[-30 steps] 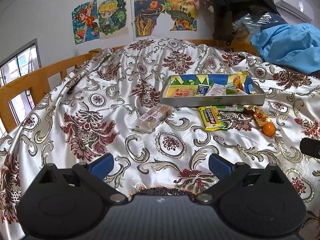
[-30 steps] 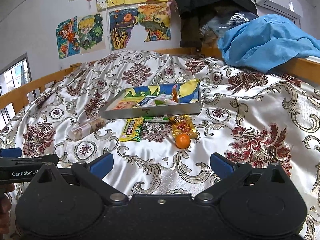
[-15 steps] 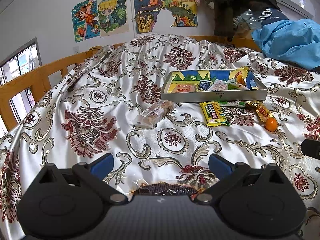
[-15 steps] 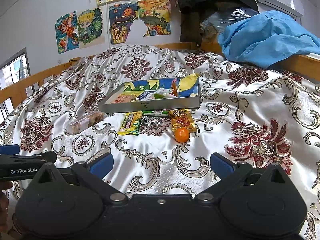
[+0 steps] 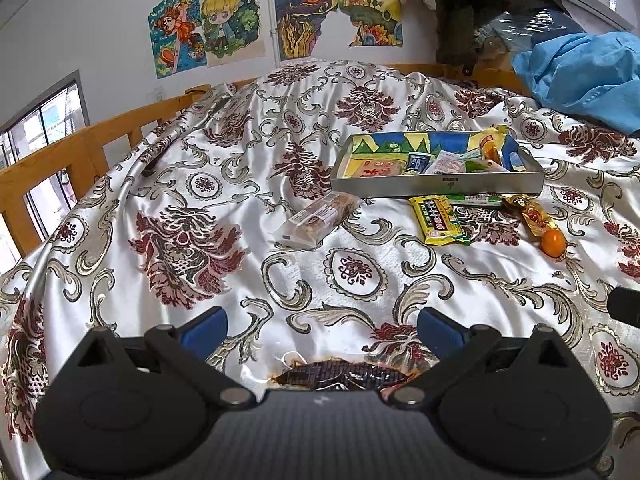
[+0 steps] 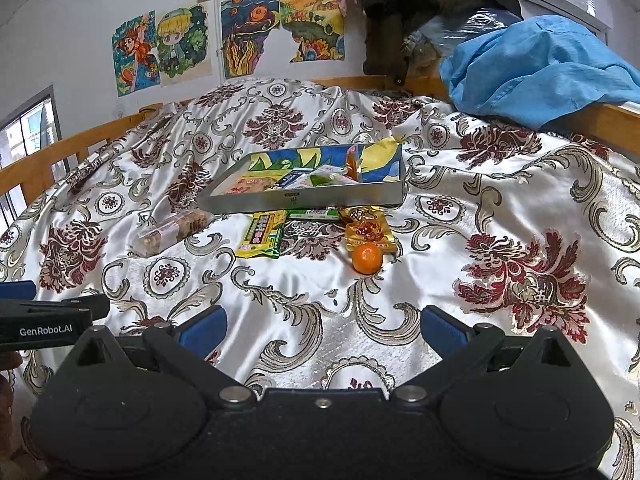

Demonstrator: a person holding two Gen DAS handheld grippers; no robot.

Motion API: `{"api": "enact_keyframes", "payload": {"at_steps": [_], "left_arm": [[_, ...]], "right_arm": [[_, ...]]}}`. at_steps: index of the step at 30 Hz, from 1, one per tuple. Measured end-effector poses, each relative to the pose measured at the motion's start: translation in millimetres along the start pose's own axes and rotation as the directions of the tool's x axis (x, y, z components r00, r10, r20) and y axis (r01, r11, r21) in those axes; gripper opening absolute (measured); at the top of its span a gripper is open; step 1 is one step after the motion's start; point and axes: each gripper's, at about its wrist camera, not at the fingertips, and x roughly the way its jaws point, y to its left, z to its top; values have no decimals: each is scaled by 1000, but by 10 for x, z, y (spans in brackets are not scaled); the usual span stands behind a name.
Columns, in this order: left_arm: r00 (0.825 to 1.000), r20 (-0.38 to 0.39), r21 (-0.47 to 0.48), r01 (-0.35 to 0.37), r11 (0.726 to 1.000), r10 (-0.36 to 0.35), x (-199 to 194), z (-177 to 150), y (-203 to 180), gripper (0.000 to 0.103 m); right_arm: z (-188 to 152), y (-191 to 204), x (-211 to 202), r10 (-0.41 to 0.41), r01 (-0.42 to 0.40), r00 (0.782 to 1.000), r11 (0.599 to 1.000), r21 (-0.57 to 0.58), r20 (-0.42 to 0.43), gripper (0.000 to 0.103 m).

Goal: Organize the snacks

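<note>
A metal tray (image 5: 436,186) (image 6: 304,199) with several snack packets inside rests on a patterned satin bedspread. In front of it lie a clear pack of biscuits (image 5: 316,220) (image 6: 172,232), a yellow-green packet (image 5: 438,220) (image 6: 262,236), a thin green stick pack (image 5: 476,199) (image 6: 312,213), a gold-red packet (image 5: 530,216) (image 6: 368,230) and a small orange (image 5: 553,242) (image 6: 367,258). My left gripper (image 5: 320,328) is open and empty, well short of the snacks. My right gripper (image 6: 322,330) is open too, below the orange.
A wooden bed rail (image 5: 60,160) runs along the left. Blue cloth (image 6: 532,72) is heaped at the back right, with dark clothing (image 6: 400,20) hanging on the wall beside drawings. The left gripper's body (image 6: 44,324) shows at the right wrist view's left edge. A burnt hole (image 5: 340,372) marks the bedspread's near edge.
Both grippers have drifted slightly forward and tilted down, so the tray and snacks sit a little lower and closer in view. Nothing was taken hold of; the jaws stay open.
</note>
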Motion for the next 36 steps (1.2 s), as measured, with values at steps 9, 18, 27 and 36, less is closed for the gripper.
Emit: {"api": "enact_keyframes", "payload": {"at_steps": [9,18,27,36], "left_arm": [[1000,-9,-1,-4,1000,4,19,-5,9,103],[1000,-16,0,-10,1000,10,28,-14,18,103],[999,-26,-5,-26,1000,26,50,-7,29,103],[999,-34,-11,-36,999,36,65,-9,46,103]], "right_arm": [[-6,-6,19,-1,1,1000,1000,0,-7,102],[-15,-3,26,1,-1,1000,1000,-1,-12,102],[-30,13,43,2,-2,1000,1000,-2,-17,102],[-37,30,56,4,-4,1000,1000,-3,-19,102]]}}
